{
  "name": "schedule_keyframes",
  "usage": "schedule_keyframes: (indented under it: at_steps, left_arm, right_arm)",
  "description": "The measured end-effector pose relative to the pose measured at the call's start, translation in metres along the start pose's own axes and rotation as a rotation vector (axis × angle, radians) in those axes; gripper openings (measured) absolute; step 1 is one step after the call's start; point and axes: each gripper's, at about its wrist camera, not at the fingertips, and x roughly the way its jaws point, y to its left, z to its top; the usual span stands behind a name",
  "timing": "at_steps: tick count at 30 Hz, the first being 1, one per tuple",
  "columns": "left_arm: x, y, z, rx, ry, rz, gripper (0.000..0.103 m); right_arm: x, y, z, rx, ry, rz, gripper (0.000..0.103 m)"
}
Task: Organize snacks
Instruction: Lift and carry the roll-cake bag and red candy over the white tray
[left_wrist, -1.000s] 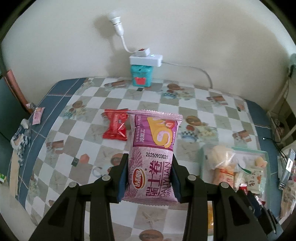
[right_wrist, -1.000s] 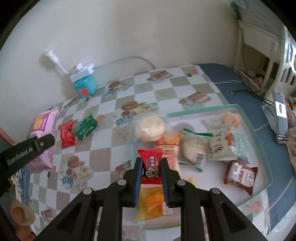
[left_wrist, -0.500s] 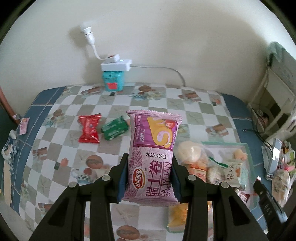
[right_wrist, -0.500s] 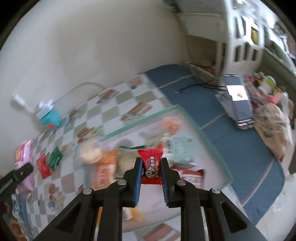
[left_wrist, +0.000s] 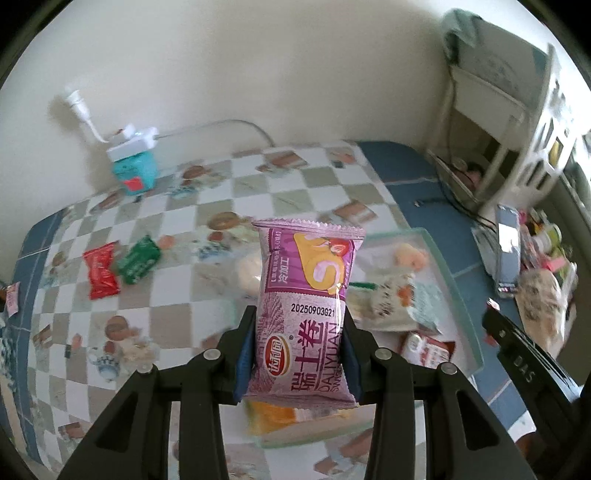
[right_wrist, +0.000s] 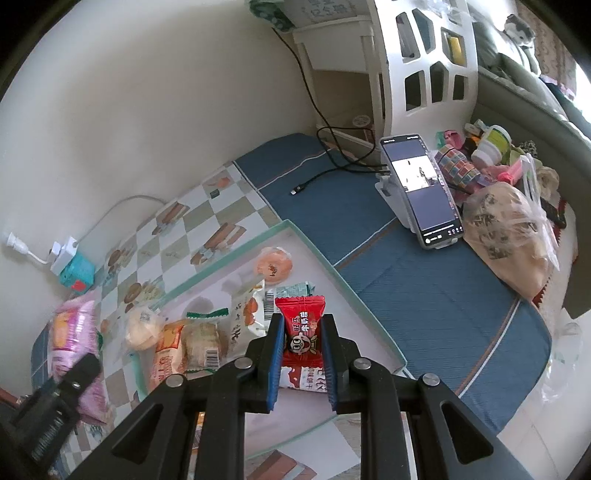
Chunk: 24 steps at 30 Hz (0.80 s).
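Jaws of each gripper on one packet: left (left_wrist: 297, 354) purple packet (left_wrist: 306, 302), right (right_wrist: 302, 356) red candy (right_wrist: 300, 334).

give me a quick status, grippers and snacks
Left gripper shut on purple snack pack. Right gripper shut on red candy, over tray. Nothing blocking.
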Motion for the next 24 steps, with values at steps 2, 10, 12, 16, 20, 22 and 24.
schedule_keyframes:
  at_steps: [2, 10, 12, 16, 20, 22, 24]
  left_arm:
    - [0.003, -0.006, -0.001, 0.009, 0.009, -0.01, 0.043]
    - [0.024, -0.012, -0.006, 0.002, 0.059, -0.036, 0.043]
    - [0.033, -0.012, -0.009, -0.004, 0.079, -0.034, 0.043]
    - [0.044, -0.009, -0.012, -0.019, 0.101, -0.038, 0.043]
    - [0.052, -0.006, -0.013, -0.027, 0.113, -0.036, 0.043]
    - [0.054, -0.006, -0.013, -0.03, 0.116, -0.038, 0.043]
    - [0.056, -0.006, -0.014, -0.03, 0.118, -0.04, 0.043]
  right_arm:
    - [0.001, 0.0, 0.0, 0.0, 0.003, 0.003, 0.021]
    - [0.023, 0.004, -0.007, -0.015, 0.069, 0.014, 0.021]
    - [0.031, 0.004, -0.011, -0.019, 0.096, 0.014, 0.021]
    - [0.04, 0.008, -0.015, -0.028, 0.121, 0.028, 0.021]
    - [0.044, 0.011, -0.017, -0.034, 0.134, 0.042, 0.021]
    - [0.045, 0.013, -0.017, -0.035, 0.141, 0.048, 0.021]
    - [0.047, 0.015, -0.018, -0.038, 0.148, 0.053, 0.021]
